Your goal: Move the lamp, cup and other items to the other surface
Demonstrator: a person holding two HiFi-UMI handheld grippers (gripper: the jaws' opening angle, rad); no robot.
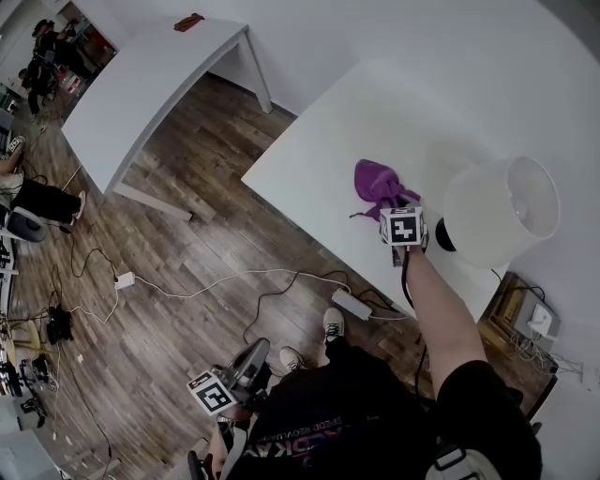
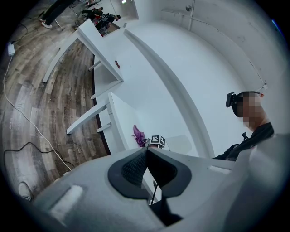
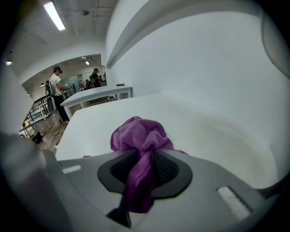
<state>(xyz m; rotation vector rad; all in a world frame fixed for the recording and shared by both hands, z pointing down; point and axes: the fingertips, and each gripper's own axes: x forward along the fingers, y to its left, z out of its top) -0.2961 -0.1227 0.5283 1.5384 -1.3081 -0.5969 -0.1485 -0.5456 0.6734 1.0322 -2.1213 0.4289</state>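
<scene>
My right gripper [image 3: 145, 154] is clamped on a purple, fuzzy microfibre cloth [image 3: 140, 133]. A twisted strip of it runs down between my black ribbed pads [image 3: 165, 168]. The rest bunches into a crumpled knot just ahead of the tips and sits on the plain white table [image 3: 217, 131] near its front edge.

Close beside this gripper, on the same table, stands a table lamp with a wide white drum shade [image 1: 497, 211] and a dark base. It crowds that side of the cloth.

My left gripper [image 2: 146, 152] hangs low by my body over the brown wood-plank floor [image 1: 187, 244]. Its jaws are closed together with nothing between them.

A second long white table [image 1: 150, 84] stands well apart across the floor, with a small brown object [image 1: 188, 22] at its far end. A white power strip [image 1: 352, 303] and loose cables lie on the floor between me and the near table. People stand in the distance beyond the far table.
</scene>
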